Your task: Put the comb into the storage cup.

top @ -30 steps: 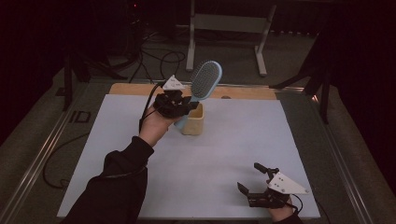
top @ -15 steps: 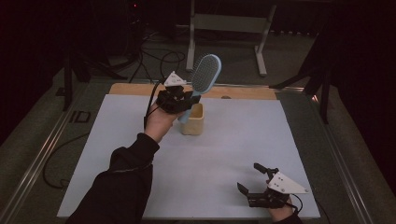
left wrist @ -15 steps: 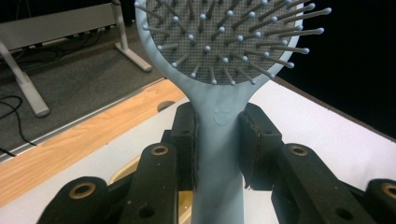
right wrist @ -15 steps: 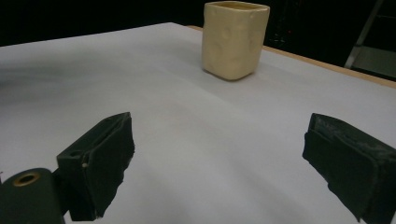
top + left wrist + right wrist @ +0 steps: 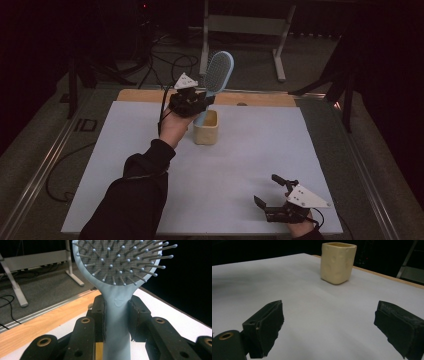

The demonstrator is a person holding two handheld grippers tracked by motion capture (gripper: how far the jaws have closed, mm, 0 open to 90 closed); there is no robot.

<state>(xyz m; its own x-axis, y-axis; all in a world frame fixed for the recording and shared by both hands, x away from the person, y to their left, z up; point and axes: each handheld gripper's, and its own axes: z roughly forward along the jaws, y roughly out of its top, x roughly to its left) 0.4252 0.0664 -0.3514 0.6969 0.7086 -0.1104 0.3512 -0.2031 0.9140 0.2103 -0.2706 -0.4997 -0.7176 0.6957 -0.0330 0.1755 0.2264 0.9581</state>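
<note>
The left gripper (image 5: 117, 315) clamps the blue hairbrush (image 5: 117, 277) by its handle, over the cream cup (image 5: 206, 127) near the table's (image 5: 125, 150) far edge; the right gripper (image 5: 329, 325) gapes empty.

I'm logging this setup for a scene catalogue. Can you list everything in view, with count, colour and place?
Hairbrush: one, light blue with grey bristle pad, held upright above the cup, handle end at the cup's mouth.
Cup: one, cream, squarish, on the sheet's far middle.
Sheet: one, white, covering the table.
Table edge: one, wooden strip along the far side.
Metal stand: one, grey, on the floor beyond the table.
Cables: several, black, on the floor.
Left claw: one, black, shut on the hairbrush handle.
Right claw: one, black, open, low at the sheet's near right corner.
</note>
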